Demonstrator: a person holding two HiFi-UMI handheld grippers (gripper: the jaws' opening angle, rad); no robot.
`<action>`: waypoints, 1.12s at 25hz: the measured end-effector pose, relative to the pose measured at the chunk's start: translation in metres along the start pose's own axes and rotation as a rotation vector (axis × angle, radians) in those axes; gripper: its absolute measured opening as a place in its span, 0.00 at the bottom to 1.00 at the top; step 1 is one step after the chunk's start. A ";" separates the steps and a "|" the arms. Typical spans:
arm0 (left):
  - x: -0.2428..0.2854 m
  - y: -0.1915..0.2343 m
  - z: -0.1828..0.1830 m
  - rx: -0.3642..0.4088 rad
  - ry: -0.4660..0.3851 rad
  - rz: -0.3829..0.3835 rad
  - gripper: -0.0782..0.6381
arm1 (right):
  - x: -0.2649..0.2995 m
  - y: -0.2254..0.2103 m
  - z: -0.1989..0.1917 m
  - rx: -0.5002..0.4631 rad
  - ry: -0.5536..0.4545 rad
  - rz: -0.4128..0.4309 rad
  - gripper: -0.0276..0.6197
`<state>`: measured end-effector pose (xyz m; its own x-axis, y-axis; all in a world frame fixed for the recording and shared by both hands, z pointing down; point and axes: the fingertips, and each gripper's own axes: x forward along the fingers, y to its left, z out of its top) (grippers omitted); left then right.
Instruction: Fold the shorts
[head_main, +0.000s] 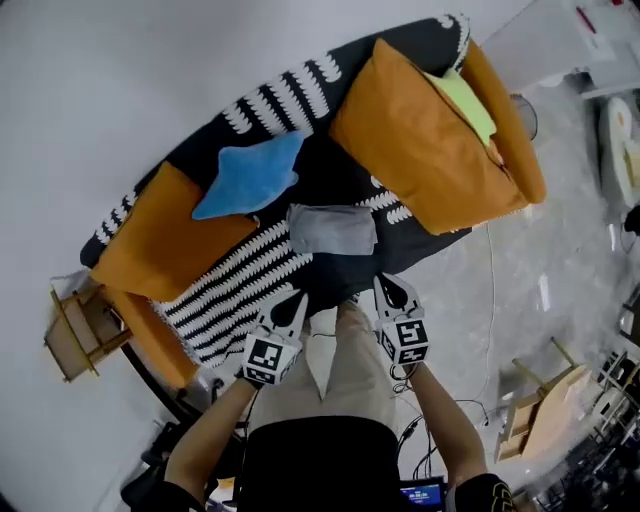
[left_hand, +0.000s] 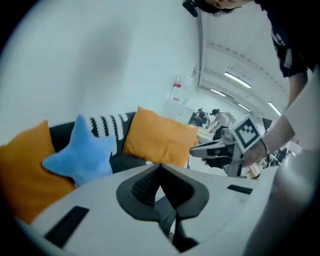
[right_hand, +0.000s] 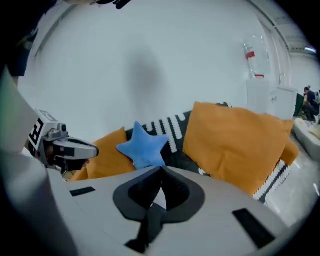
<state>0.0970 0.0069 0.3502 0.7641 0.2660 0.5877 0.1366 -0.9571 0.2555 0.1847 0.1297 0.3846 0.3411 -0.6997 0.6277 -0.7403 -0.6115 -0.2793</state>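
Claws pressed together, my left claw (head_main: 297, 299) and right claw (head_main: 386, 285) hang near the folded grey shorts (head_main: 332, 229) on the sofa (head_main: 238, 272).

— What carries it all?
— A dark sofa (head_main: 330, 165); a black-and-white striped throw (head_main: 240, 285) lies over part of its seat.
— And on it?
— A left orange cushion (head_main: 165, 240); a larger right orange cushion (head_main: 420, 150); a blue star pillow (head_main: 250, 178) between them; folded grey shorts (head_main: 331, 230) near the seat's front.
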 end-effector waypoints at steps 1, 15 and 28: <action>-0.023 -0.021 0.028 0.055 -0.020 -0.005 0.13 | -0.023 0.014 0.026 -0.019 -0.037 0.003 0.07; -0.366 -0.114 0.134 0.309 -0.430 0.020 0.13 | -0.273 0.302 0.147 -0.144 -0.452 -0.114 0.07; -0.464 -0.128 0.130 0.282 -0.533 0.103 0.13 | -0.413 0.329 0.151 -0.143 -0.639 -0.205 0.07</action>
<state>-0.1929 -0.0088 -0.0547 0.9825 0.1464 0.1149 0.1516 -0.9877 -0.0381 -0.1121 0.1615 -0.0766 0.7248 -0.6826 0.0934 -0.6786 -0.7308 -0.0739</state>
